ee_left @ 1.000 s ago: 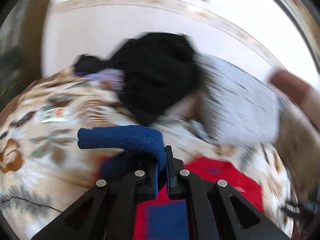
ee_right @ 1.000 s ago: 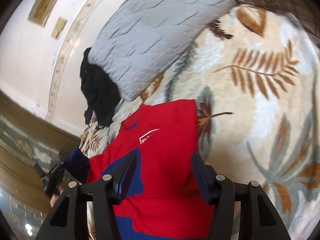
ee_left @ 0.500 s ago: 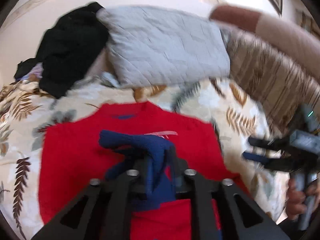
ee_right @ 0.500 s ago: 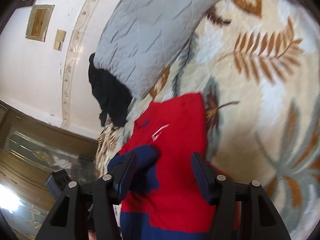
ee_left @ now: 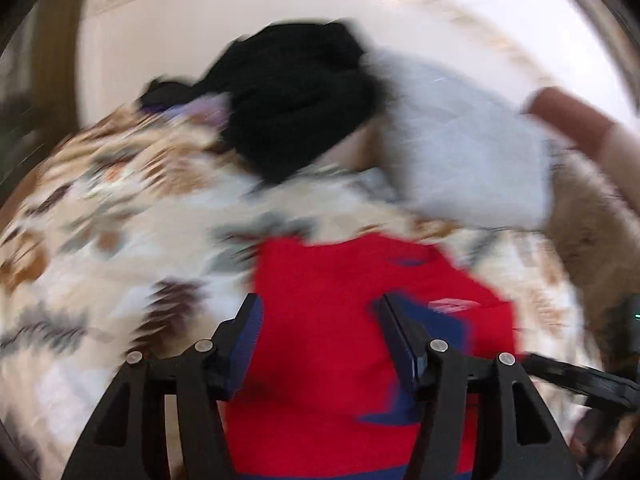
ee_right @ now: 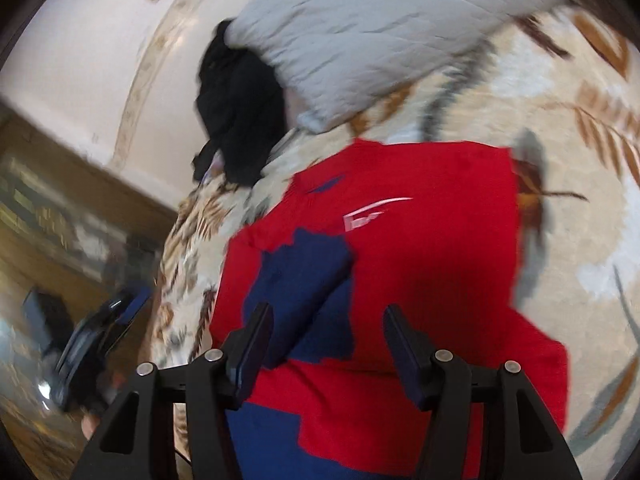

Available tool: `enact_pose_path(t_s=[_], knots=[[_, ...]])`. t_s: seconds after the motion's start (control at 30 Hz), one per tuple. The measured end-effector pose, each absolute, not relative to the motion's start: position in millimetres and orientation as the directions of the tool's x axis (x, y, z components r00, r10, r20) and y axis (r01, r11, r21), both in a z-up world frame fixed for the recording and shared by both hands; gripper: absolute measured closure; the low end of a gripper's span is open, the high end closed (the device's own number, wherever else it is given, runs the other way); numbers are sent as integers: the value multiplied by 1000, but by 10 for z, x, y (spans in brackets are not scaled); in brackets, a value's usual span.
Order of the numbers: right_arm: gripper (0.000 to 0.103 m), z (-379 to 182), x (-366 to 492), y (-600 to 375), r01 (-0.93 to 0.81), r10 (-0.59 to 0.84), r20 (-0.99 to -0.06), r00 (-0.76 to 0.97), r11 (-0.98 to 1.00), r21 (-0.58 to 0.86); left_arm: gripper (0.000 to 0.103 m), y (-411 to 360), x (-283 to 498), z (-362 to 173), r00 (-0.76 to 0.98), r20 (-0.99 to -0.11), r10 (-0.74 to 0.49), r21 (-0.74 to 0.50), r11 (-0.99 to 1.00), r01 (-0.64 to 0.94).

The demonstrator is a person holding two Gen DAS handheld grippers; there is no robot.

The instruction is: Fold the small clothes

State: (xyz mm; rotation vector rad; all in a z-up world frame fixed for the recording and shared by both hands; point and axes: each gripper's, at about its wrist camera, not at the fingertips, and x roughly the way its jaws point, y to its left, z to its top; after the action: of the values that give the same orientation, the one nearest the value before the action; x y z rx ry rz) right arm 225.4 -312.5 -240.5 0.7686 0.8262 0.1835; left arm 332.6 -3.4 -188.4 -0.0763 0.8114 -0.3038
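A red sweater (ee_right: 432,264) with navy sleeves lies flat on the leaf-patterned bedspread (ee_right: 580,208). One navy sleeve (ee_right: 304,280) is folded in across its chest. My left gripper (ee_left: 320,320) hovers over the sweater's (ee_left: 328,312) left part, its jaws opening, with nothing held between them; this view is blurred. My right gripper (ee_right: 326,332) stands open above the sweater's lower chest, near the folded sleeve without pressing on it. In the right wrist view the left gripper (ee_right: 100,340) shows at the lower left, off the sweater's edge.
A black garment heap (ee_left: 296,100) and a grey quilted pillow (ee_right: 380,28) lie at the head of the bed by the cream wall (ee_left: 180,32). A person's forearm (ee_left: 568,116) reaches in at the upper right. A wooden surface (ee_right: 48,184) lies beyond the bed's left edge.
The left gripper carried the navy sleeve over the red chest, then opened and let it go; the sleeve now lies folded there. The right gripper stayed open and shifted sideways.
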Motion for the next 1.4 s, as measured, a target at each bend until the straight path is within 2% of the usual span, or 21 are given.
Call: enact_pose_path(t_s=[0.2, 0.3, 0.47, 0.5, 0.53, 0.57, 0.63, 0.7, 0.8, 0.93, 1.17, 1.2, 1.23, 1.27, 1.3, 1.4], knots=[[38, -2175, 2512, -2440, 50, 341, -674, 655, 871, 489, 42, 409, 3546, -2253, 591, -797, -125, -127, 991, 39], [34, -2138, 2738, -2113, 35, 281, -709, 647, 918, 396, 42, 483, 3591, -2284, 577, -809, -111, -134, 991, 4], [35, -2335, 3187, -1727, 80, 94, -807, 583, 982, 172, 42, 446, 3599, -2263, 578, -807, -123, -139, 990, 16], [41, -2381, 3221, -1739, 97, 70, -814, 577, 983, 153, 42, 431, 3596, -2251, 580, -805, -123, -135, 991, 22], [51, -2442, 3276, -1775, 118, 43, -820, 571, 984, 133, 42, 417, 3588, -2244, 583, -804, -118, -127, 992, 26], [77, -2495, 3298, -1839, 127, 35, -832, 554, 984, 126, 42, 409, 3582, -2243, 585, -803, -112, -119, 993, 28], [80, -2498, 3205, -2093, 172, 61, -834, 549, 968, 183, 42, 398, 3569, -2240, 586, -803, -111, -113, 993, 33], [80, -2338, 2897, -2488, 254, 12, -797, 604, 945, 207, 42, 379, 3555, -2236, 590, -799, -114, -109, 993, 44], [75, -2207, 2423, -3020, 352, -43, -767, 640, 904, 243, 42, 312, 3541, -2243, 591, -798, -120, -105, 993, 61], [73, -2293, 1953, -3588, 412, 86, -746, 660, 789, 456, 42, 145, 3514, -2283, 581, -802, -139, -101, 990, 98], [73, -2277, 2297, -3592, 329, 206, -674, 710, 748, 576, 42, -144, 3449, -2377, 556, -813, -174, -85, 980, 182], [70, -2232, 2387, -3542, 308, 224, -669, 709, 754, 580, 42, -161, 3450, -2394, 555, -816, -164, -74, 981, 182], [62, -2199, 2489, -3458, 288, 244, -667, 704, 760, 582, 42, -179, 3456, -2413, 553, -819, -151, -60, 982, 179], [36, -2178, 2603, -3366, 279, 257, -679, 688, 770, 574, 42, -194, 3469, -2439, 549, -825, -137, -46, 983, 176], [25, -2163, 2747, -3262, 281, 249, -700, 669, 788, 549, 42, -196, 3475, -2450, 547, -827, -132, -42, 984, 175], [25, -2176, 3048, -3024, 256, 228, -721, 655, 830, 495, 42, -210, 3492, -2493, 539, -834, -113, -21, 985, 173]])
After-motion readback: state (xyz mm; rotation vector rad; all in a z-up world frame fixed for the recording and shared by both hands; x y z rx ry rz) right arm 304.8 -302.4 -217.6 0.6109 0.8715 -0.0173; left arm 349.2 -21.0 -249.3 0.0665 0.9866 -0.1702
